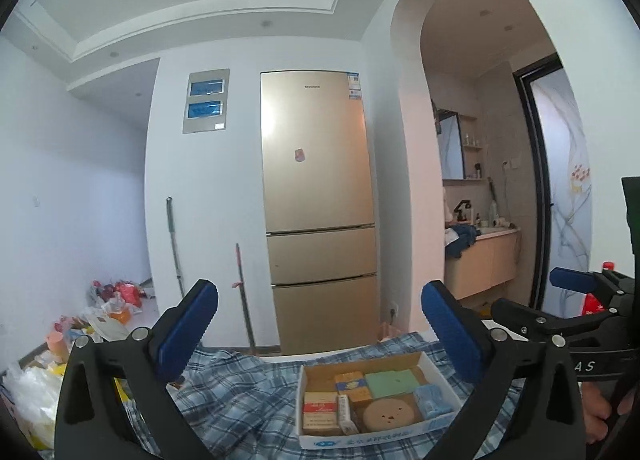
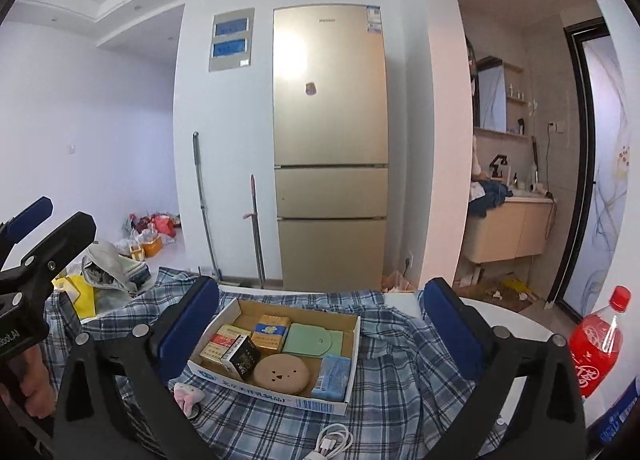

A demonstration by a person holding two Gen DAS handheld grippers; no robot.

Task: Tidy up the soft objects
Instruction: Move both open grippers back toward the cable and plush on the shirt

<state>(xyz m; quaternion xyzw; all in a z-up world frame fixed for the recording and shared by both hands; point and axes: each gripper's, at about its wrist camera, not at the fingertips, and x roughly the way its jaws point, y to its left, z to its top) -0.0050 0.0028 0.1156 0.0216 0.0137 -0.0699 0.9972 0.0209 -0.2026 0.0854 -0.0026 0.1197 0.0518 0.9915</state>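
**A:** Where do the soft things sit right now?

**B:** A blue-and-white plaid cloth (image 2: pixel 400 372) lies rumpled over the surface, and a shallow cardboard tray (image 2: pixel 224 320) rests on top of it. Inside the tray: a round tan pad with a small face (image 2: pixel 281 373) at the near edge, a pale green flat piece (image 2: pixel 316 338) behind it, a light blue packet (image 2: pixel 334 376) in the near right corner, and several small boxes on the left — one yellow-and-blue box (image 2: pixel 272 330), one black box (image 2: pixel 242 356).

**A:** Anything outside the tray?

**B:** A small pink-and-white fuzzy thing (image 2: pixel 188 396) lies on the cloth just beside the tray's near left corner, and a white cable (image 2: pixel 332 440) is coiled on the cloth nearer the camera. A red drink bottle (image 2: pixel 596 344) stands off to the right, well apart from the tray.

**A:** And the two grippers?

**B:** The left gripper (image 1: pixel 320 334) has its jaws spread wide, nothing between the blue pads; the tray shows low in the gap. The right gripper (image 2: pixel 320 330) is likewise released — jaws wide, framing the tray without touching it. Each shows at the edge of the other's view.

**A:** Background?

**B:** A gold fridge (image 2: pixel 330 140) against the white wall, with two mop handles leaning to its left.
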